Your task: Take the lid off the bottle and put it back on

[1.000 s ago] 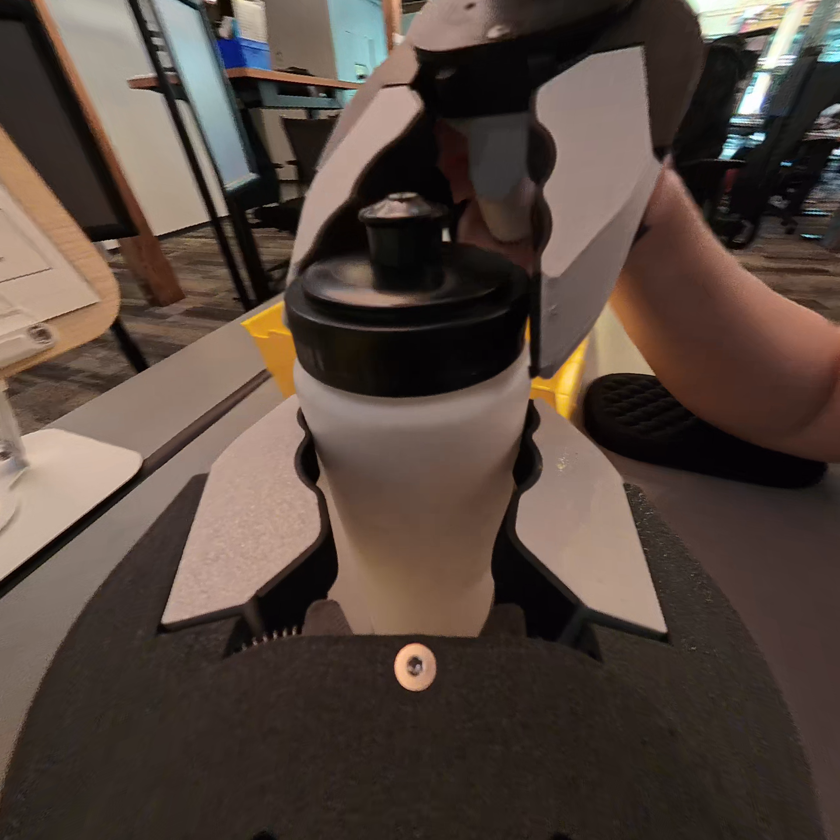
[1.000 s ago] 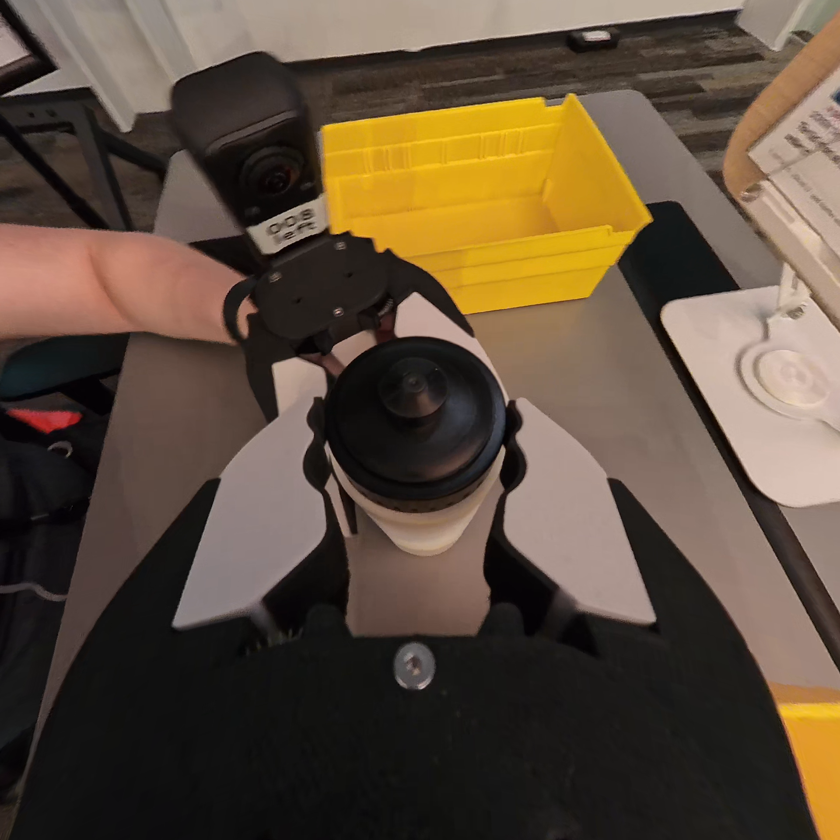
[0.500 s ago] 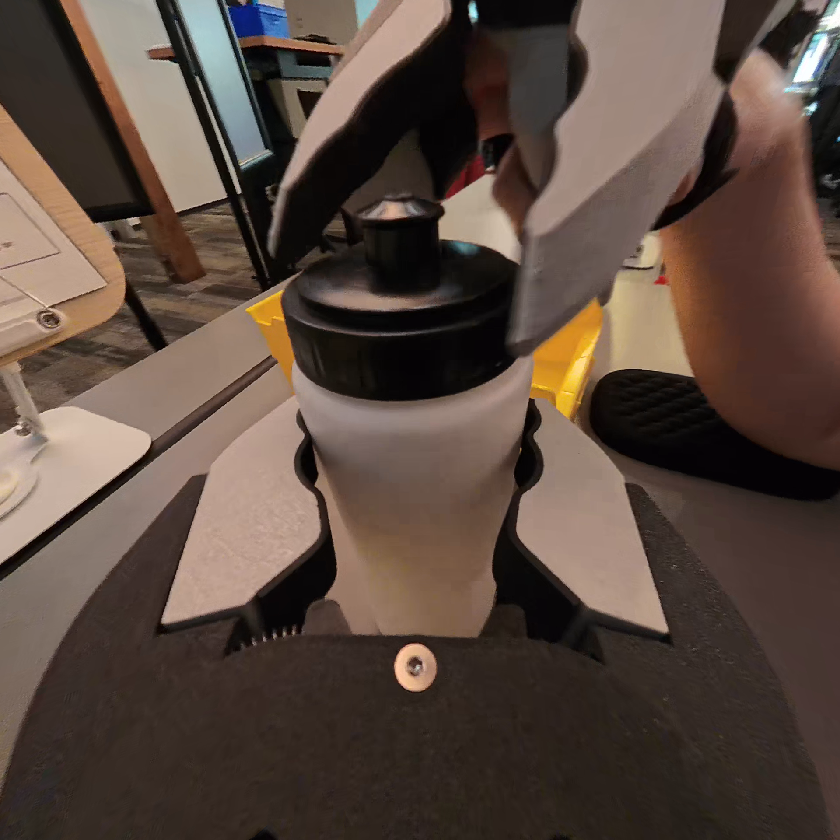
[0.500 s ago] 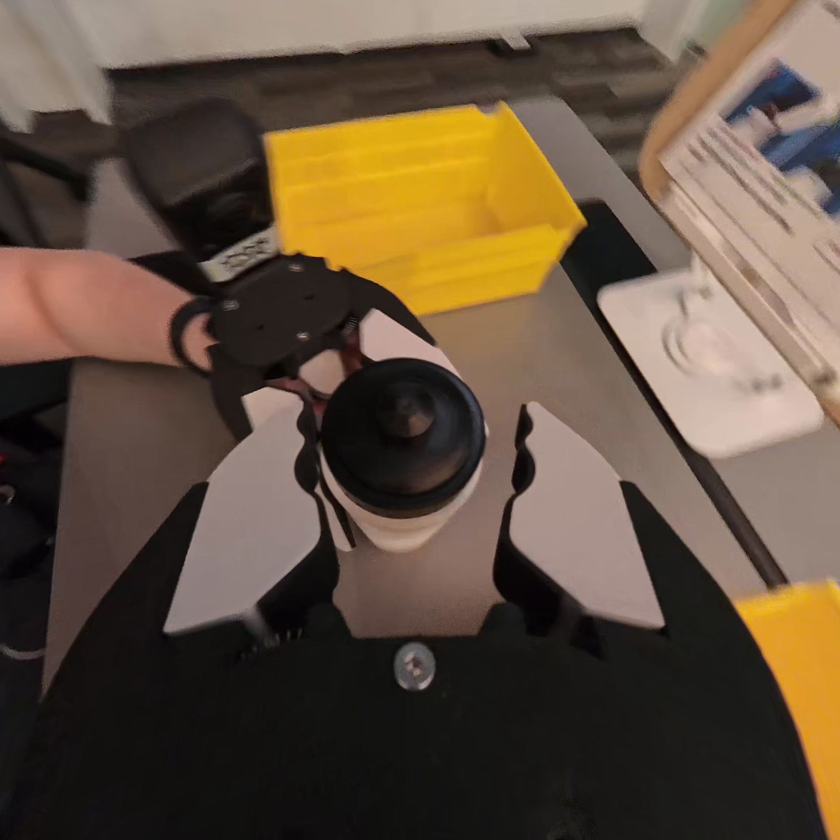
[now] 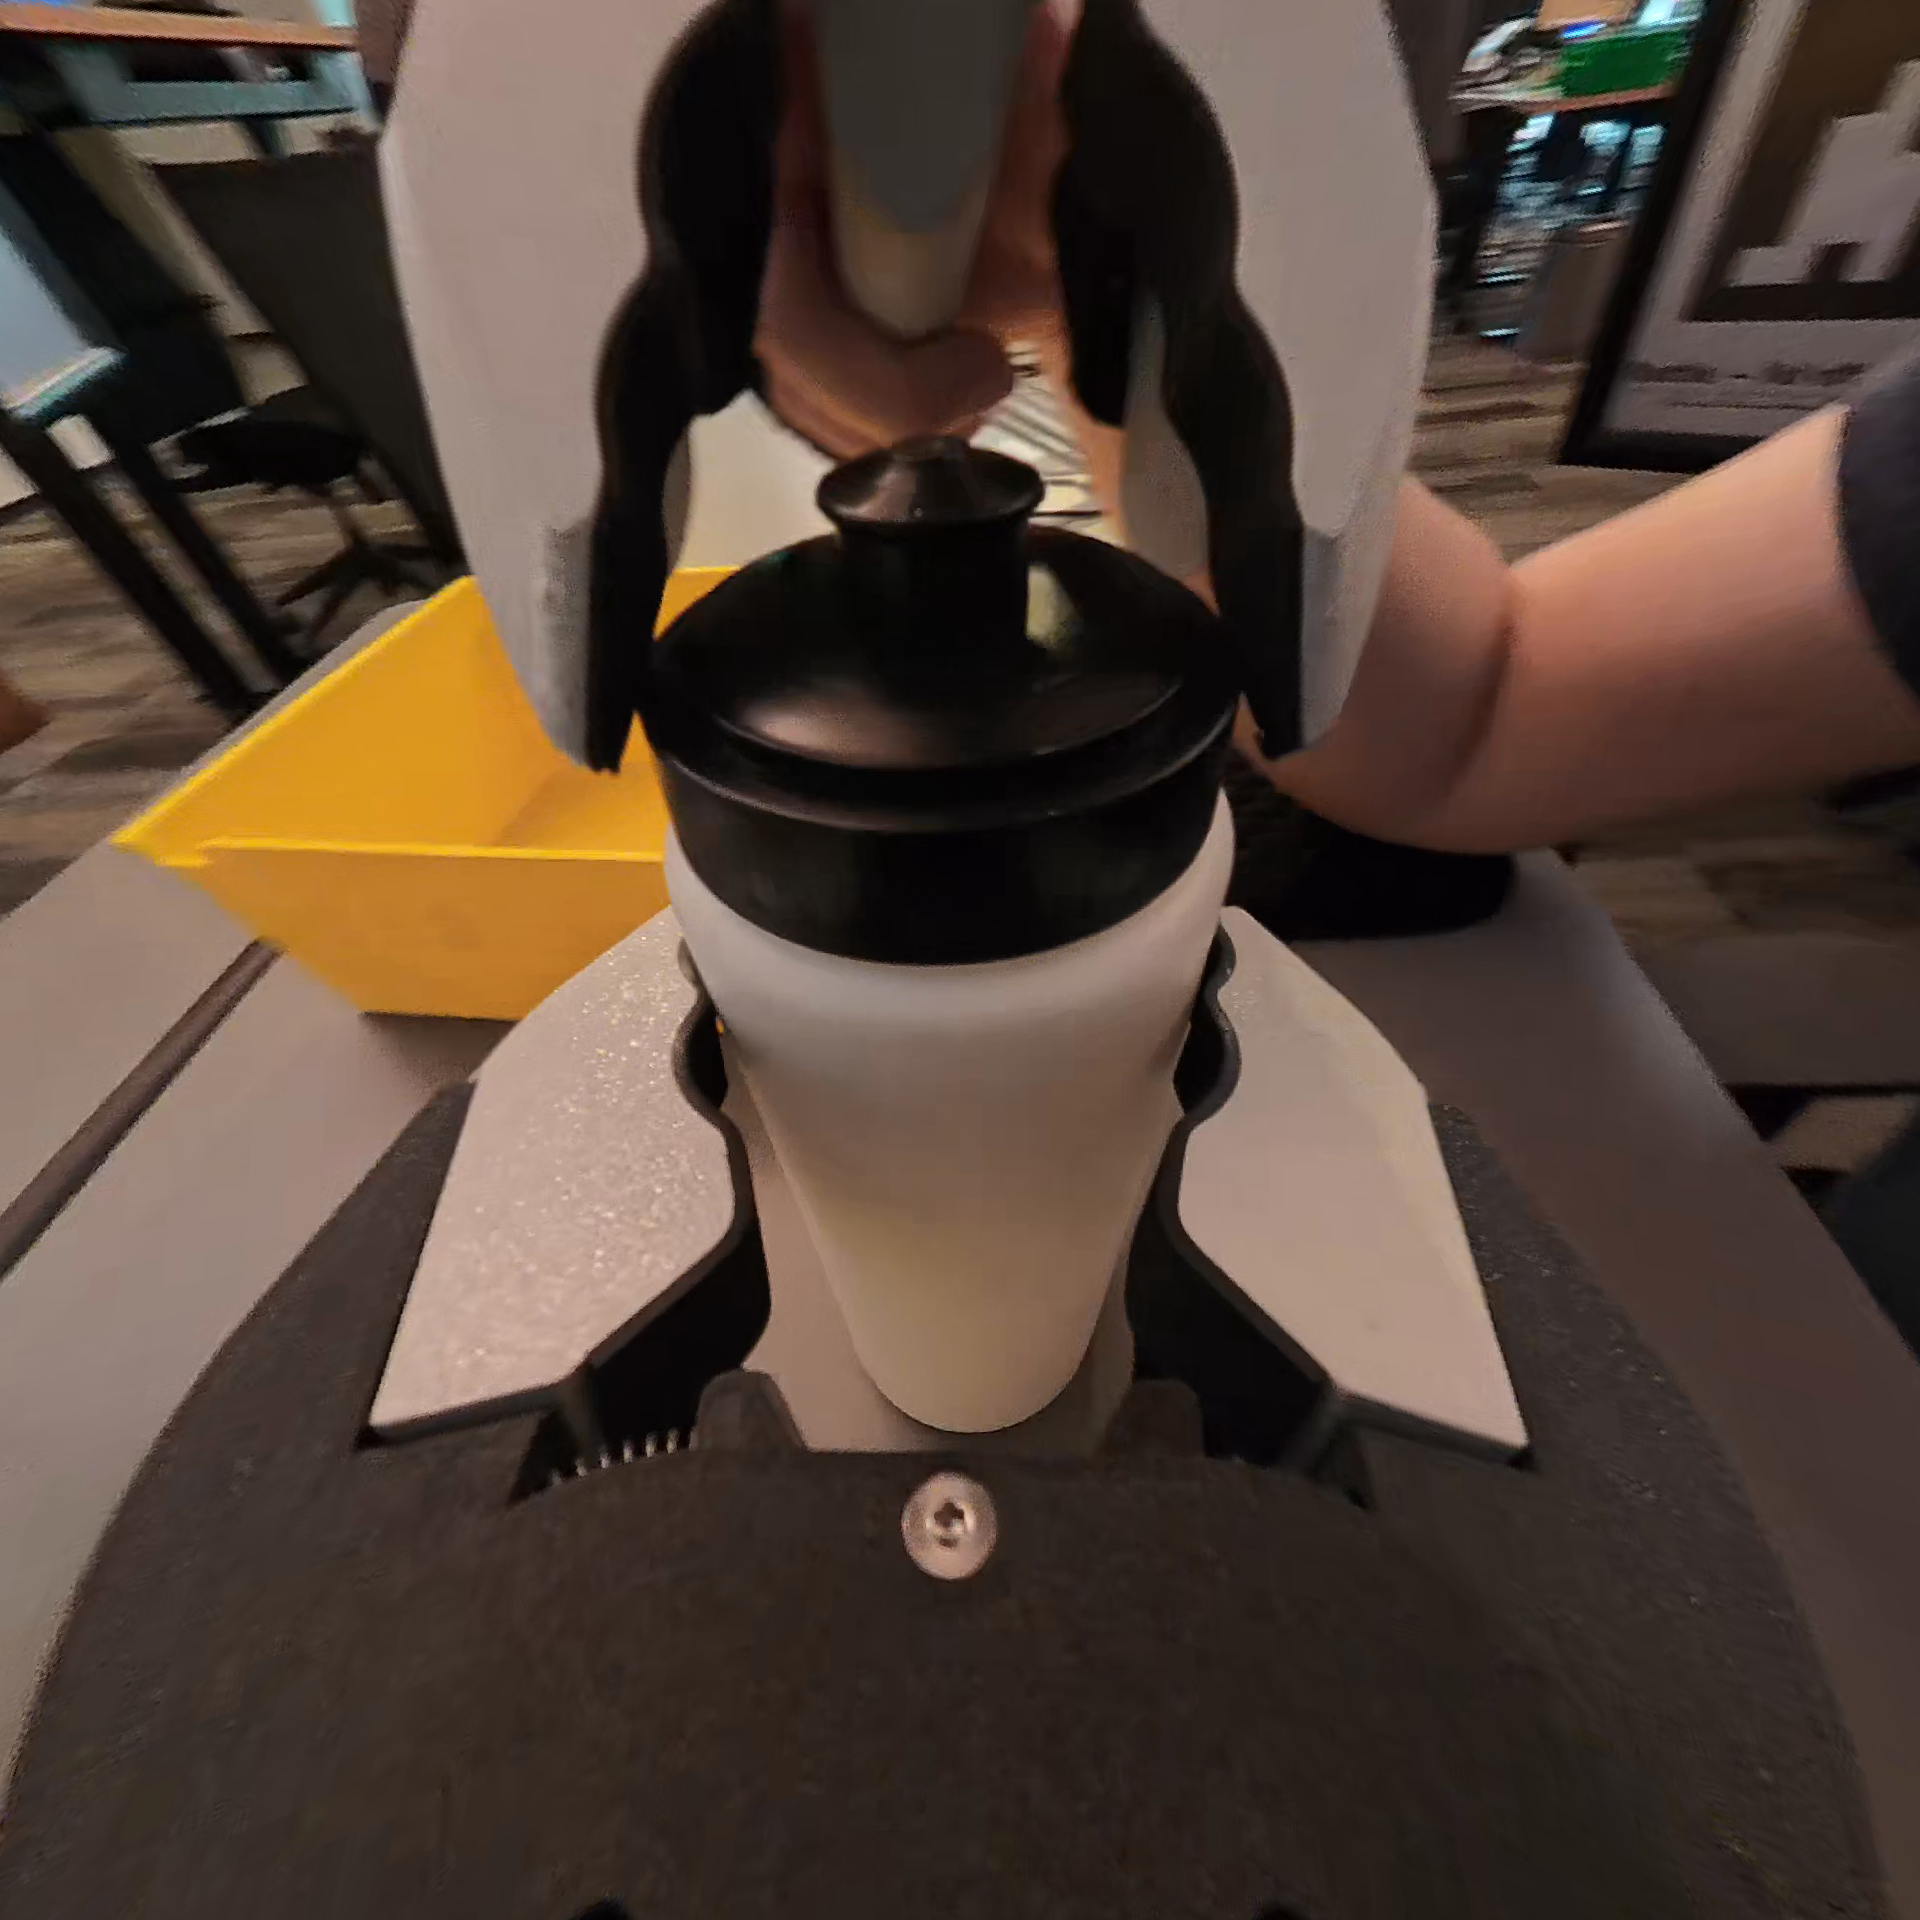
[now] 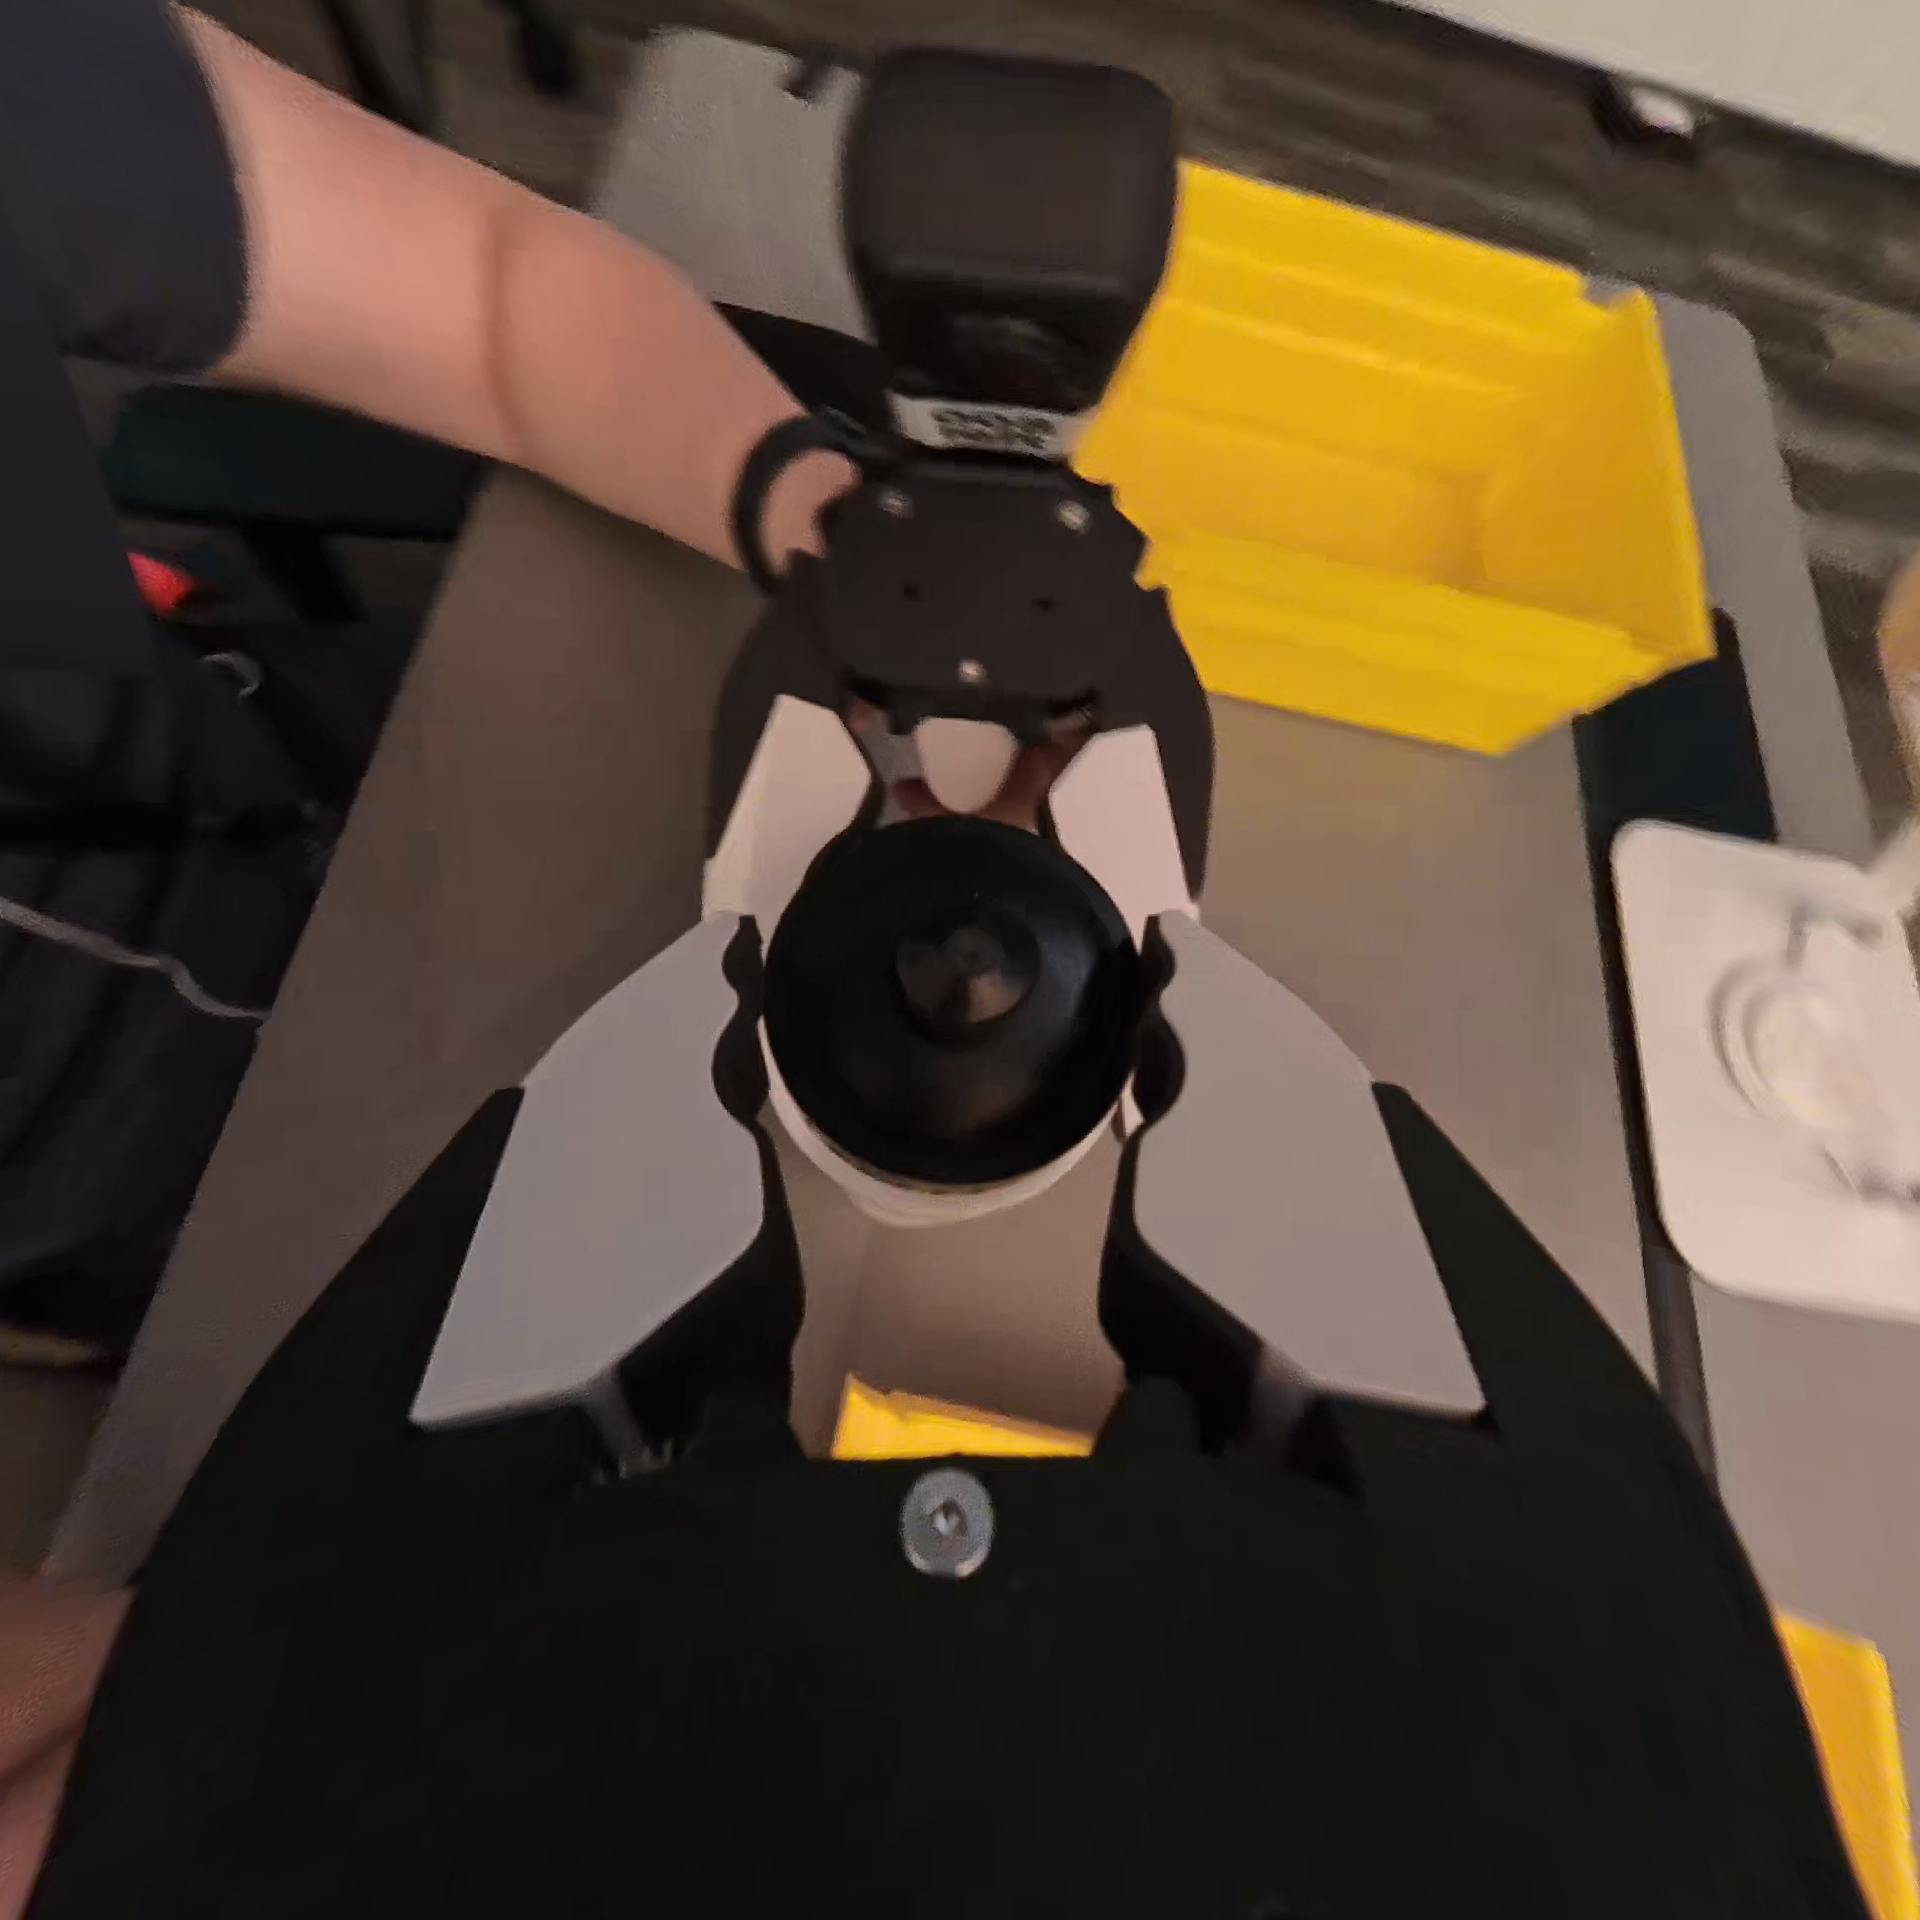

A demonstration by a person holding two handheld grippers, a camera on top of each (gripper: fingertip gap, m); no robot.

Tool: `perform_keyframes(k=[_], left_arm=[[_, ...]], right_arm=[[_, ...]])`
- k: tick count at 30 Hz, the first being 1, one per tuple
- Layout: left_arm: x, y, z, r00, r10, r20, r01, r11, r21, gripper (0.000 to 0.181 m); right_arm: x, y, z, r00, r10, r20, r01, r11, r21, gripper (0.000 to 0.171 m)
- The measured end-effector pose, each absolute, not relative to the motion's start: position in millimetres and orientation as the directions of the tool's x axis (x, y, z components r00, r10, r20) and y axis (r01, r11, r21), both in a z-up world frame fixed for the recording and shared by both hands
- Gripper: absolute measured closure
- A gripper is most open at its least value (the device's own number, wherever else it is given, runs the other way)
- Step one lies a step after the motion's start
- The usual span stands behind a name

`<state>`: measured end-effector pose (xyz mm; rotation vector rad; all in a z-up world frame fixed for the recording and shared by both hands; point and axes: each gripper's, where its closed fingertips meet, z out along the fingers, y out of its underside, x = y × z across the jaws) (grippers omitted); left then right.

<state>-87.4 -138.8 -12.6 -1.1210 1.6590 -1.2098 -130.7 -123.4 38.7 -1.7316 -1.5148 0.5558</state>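
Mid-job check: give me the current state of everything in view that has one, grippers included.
bottle: upright on the table, clamped around its body.
lid: on the bottle, spout on top.
left gripper: shut on the bottle.
right gripper: open, fingers flanking the lid from above; contact unclear.
yellow bin: upright behind the bottle; visible part empty.

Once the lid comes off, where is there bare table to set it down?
Bare grey table lies between the bottle, the yellow bin and the white stand base. Another strip lies on the bottle's other side. Around the lid both grippers crowd in.
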Motion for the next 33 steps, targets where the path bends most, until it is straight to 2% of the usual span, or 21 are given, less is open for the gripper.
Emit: perform_keyframes(k=[2,4,9,11,15,19,22,24,26,29,33], left_arm=[[-88.2,-148.7,-13.2,-0.357,-0.932,-0.058,-0.200,0.136,-0.970,0.094],[-84.7,-143.0,-13.3,-0.308,-0.950,-0.055,-0.205,0.123,-0.971,0.094],[-81.6,-119.7,-13.0,-0.153,-0.985,-0.076,-0.241,0.111,-0.964,0.094],[-81.3,-112.6,-12.7,-0.101,-0.991,-0.083,-0.251,0.106,-0.962,0.094],[-80.4,-109.0,-13.3,-0.059,-0.996,-0.067,-0.263,0.080,-0.961,0.095],[-81.7,-124.5,-14.7,-0.172,-0.984,-0.035,-0.259,0.079,-0.963,0.094],[-86.8,-148.4,-15.0,-0.329,-0.944,-0.042,-0.247,0.129,-0.960,0.095],[-91.2,-166.5,-15.4,-0.425,-0.904,-0.039,-0.237,0.153,-0.959,0.094],[-91.5,-169.8,-15.3,-0.439,-0.898,-0.026,-0.236,0.143,-0.961,0.094],[-86.2,-151.6,-14.5,-0.344,-0.939,-0.022,-0.239,0.110,-0.965,0.094],[-82.3,-118.4,-14.5,-0.159,-0.987,-0.039,-0.252,0.078,-0.965,0.094]], right_arm=[[-136.5,-133.6,37.9,0.135,0.986,0.102,0.616,-0.003,-0.787,0.103],[-139.0,-129.8,36.7,0.161,0.982,0.095,0.620,-0.026,-0.784,0.104],[-126.4,-99.2,29.6,0.425,0.887,0.181,0.690,-0.189,-0.699,0.086],[-122.4,-92.8,31.5,0.511,0.833,0.212,0.687,-0.249,-0.682,0.086],[-116.5,-91.6,27.4,0.651,0.753,0.099,0.603,-0.433,-0.670,0.094],[-119.7,-102.3,26.2,0.545,0.832,0.100,0.664,-0.356,-0.658,0.095],[-126.9,-125.4,27.0,0.308,0.945,0.110,0.720,-0.156,-0.676,0.095],[-134.2,-146.9,29.2,0.102,0.989,0.108,0.685,0.009,-0.729,0.095],[-135.6,-155.3,29.9,0.024,0.997,0.071,0.651,0.038,-0.758,0.095],[-131.9,-139.6,30.8,0.110,0.991,0.074,0.648,-0.015,-0.761,0.095],[-122.4,-100.9,38.0,0.387,0.913,0.130,0.637,-0.163,-0.753,0.085]])
